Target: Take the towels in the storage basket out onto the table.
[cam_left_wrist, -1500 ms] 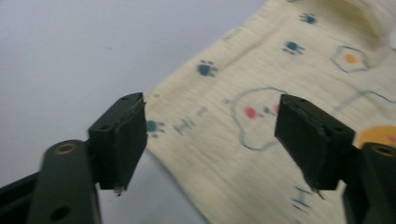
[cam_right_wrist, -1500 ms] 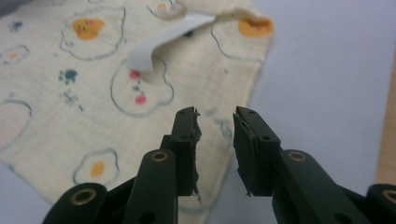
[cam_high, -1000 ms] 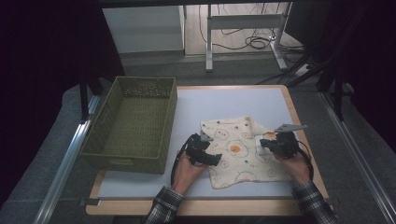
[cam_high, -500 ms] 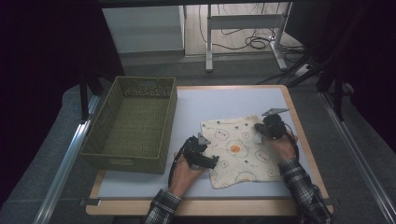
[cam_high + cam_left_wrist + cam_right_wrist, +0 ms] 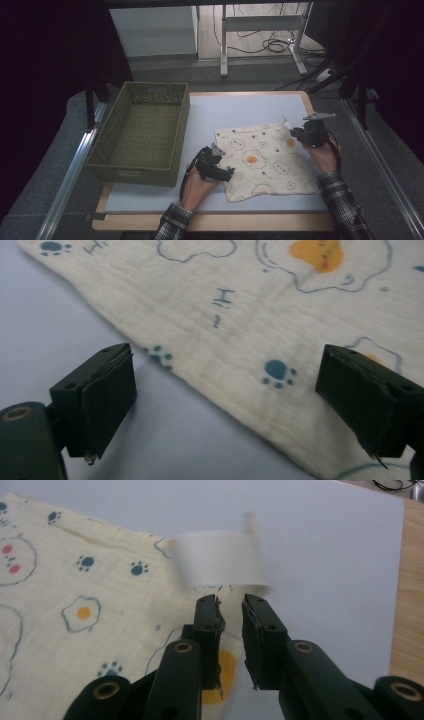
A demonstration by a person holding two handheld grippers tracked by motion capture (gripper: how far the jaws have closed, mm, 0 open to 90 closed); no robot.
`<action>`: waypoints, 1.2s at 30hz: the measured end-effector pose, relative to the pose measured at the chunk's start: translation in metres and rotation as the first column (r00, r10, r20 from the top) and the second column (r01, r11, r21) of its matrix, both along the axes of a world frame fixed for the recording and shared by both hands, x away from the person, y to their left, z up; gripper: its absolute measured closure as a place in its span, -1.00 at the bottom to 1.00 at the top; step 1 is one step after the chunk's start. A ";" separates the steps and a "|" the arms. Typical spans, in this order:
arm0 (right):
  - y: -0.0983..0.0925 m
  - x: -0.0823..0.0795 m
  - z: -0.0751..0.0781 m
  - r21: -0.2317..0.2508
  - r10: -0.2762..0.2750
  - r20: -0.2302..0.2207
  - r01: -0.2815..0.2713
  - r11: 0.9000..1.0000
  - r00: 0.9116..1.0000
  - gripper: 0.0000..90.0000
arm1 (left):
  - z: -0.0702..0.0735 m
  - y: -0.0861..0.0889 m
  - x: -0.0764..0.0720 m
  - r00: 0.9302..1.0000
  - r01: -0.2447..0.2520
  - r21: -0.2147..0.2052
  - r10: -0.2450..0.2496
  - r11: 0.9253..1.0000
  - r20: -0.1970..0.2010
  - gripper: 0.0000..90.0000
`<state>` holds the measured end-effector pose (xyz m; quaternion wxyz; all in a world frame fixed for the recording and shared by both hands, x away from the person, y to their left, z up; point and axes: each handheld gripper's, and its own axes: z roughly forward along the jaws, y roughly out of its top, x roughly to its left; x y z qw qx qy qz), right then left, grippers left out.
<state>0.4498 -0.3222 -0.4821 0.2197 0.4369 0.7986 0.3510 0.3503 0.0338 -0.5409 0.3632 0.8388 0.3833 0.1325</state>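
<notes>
Right of green woven basket (image 5: 140, 131): cream printed muslin cloth (image 5: 262, 159) flat on white surface (image 5: 240, 107). Left tongs (image 5: 240, 400) spread over near edge. Right tongs (image 5: 231, 605) just been opening at far corner, corner between, unpinched. Step judged: spreading; next, regrip corners.

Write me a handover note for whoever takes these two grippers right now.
Left gripper: jaws wide open at the cloth's near left corner, holding nothing.
Right gripper: jaws have just been opening at the far right corner, by the white tag; cloth lies between them, no longer pinched.
Cloth is spread flat on the table, right of the basket.
Done: cloth laid out.
Left: probably regrip the corners, fold, then put it in the basket.
</notes>
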 end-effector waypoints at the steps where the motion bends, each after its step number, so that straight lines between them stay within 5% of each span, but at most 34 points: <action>1: -0.001 -0.003 0.000 -0.001 0.005 -0.001 -0.005 1.000 1.000 0.67 | 0.001 0.000 -0.003 1.000 0.008 0.006 -0.008 1.000 0.007 -0.79; 12: -0.014 -0.063 -0.007 0.005 0.074 -0.034 -0.074 0.997 0.997 0.54 | 0.015 0.010 -0.046 0.995 0.080 -0.072 -0.075 0.994 0.060 -0.43; 25: -0.045 -0.144 -0.019 0.043 0.114 -0.096 -0.111 0.993 0.989 0.55 | 0.012 0.004 -0.089 0.974 0.224 -0.084 -0.221 0.971 0.045 0.25; 30: -0.048 -0.162 -0.027 0.039 0.128 -0.112 -0.125 0.991 0.985 0.53 | 0.011 0.004 -0.097 0.967 0.255 -0.114 -0.252 0.960 0.041 0.32; 32: -0.048 -0.165 -0.030 0.027 0.126 -0.111 -0.124 0.992 0.986 0.50 | 0.009 0.001 -0.098 0.957 0.288 -0.125 -0.285 0.949 0.046 0.27; 36: -0.046 -0.171 -0.035 0.022 0.114 -0.090 -0.112 0.993 0.989 0.58 | 0.002 -0.009 -0.099 0.954 0.299 -0.040 -0.297 0.954 0.046 0.37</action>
